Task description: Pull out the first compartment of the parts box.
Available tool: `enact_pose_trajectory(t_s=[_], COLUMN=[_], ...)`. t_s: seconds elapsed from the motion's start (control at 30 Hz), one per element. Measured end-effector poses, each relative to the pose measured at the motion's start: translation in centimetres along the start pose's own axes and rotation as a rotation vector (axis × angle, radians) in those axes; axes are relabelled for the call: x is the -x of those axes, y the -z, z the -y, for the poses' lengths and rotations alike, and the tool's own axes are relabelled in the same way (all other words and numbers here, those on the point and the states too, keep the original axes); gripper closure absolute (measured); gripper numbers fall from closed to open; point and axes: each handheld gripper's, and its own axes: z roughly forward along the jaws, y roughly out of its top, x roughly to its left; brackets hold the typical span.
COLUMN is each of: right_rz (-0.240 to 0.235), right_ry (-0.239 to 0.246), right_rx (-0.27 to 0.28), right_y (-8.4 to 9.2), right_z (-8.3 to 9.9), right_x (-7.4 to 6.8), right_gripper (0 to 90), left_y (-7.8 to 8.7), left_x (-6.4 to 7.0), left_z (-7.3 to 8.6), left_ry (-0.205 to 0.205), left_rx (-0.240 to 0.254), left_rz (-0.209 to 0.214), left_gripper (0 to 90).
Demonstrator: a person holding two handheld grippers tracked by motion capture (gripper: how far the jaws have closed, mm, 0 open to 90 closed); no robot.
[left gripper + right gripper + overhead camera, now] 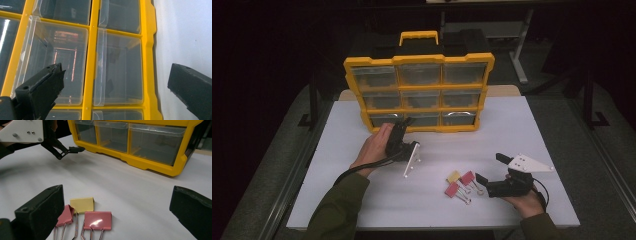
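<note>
Three binder clips [85, 216] lying just ahead of right gripper [117, 202], handles pointing back toward it, jaws gaping wide, holding nothing. Left gripper [113, 80] nosing against organizer drawers [117, 72], likewise spread and empty.

- Left gripper [403, 126]: black body with two blunt, blocky black jaws; a small round hole marks the near jaw's base.
- White three-cornered plate [412, 159] on this gripper, with small studs; a black cable [357, 169] trails from it.
- Right gripper [490, 168]: black, with thick matte jaws and a white three-cornered plate [527, 163].
- Sleeves [337, 210]: olive-green fabric on both forearms.
</note>
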Motion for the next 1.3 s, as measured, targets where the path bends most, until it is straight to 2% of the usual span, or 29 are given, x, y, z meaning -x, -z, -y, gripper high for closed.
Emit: enact_pose_trajectory(t_s=[0.4,0.8,1.3], right_rz=[0.000,0.000,0.001], right_ry=[0.000,0.001,0.002], right_rx=[-0.001,-0.002,-0.002], right_y=[0.0,0.0,0.0], right_z=[0.0,0.0,0.0], right_x=[0.0,0.0,0.0], right_gripper=[0.0,0.0,0.0], left_y=[0.3,1.1,1.7], left_x=[-0.4,-1.8,-3.0], left_z=[0.0,0.3,1.0], left_ry=[-0.014,-0.030,-0.027], left_rx=[-0.002,-0.016,-0.041], left_rz=[-0.014,-0.052,-0.081], left_gripper=[0.0,0.0,0.0])
